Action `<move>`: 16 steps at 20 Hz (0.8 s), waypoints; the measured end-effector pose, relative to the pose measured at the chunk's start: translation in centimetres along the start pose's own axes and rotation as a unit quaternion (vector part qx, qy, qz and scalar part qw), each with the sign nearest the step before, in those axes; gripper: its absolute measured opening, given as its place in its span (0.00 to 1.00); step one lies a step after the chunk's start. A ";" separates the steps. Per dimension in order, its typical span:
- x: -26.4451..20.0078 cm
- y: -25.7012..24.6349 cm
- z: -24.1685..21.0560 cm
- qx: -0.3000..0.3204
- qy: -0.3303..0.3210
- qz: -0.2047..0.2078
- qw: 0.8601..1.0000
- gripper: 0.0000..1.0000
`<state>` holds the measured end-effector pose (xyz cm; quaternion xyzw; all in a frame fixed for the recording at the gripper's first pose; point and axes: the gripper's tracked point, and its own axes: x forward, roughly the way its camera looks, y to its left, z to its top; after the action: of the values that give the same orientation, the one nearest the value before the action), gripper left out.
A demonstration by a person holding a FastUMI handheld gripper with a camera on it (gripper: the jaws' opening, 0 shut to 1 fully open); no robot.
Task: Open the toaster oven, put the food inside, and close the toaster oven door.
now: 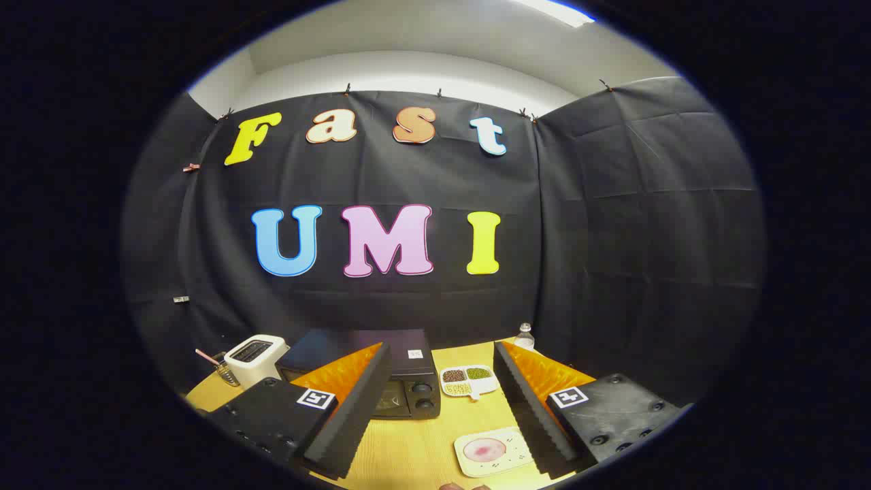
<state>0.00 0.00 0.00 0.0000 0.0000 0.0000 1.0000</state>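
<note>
Gripper view: my gripper (442, 408) is spread wide, holding nothing. One oven (381, 378) sits at eleven o'clock just beyond my left finger (354, 401), door shut, long axis across me. One food plate (493, 451) lies at five o'clock between my fingers. Beyond: one toaster (255, 357), one divided dish (468, 380), one bottle (524, 336).

toaster oven (401, 381) partly behind left finger
</note>
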 end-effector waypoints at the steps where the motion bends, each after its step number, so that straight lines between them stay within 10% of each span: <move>1: -0.1 0.2 -0.2 0.000 0.003 0.000 1.000 0.98; 16: 0.6 5.3 -1.7 -0.007 0.029 0.038 0.999 0.99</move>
<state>0.59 5.33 -1.65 -0.0066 0.0294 0.0383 0.9988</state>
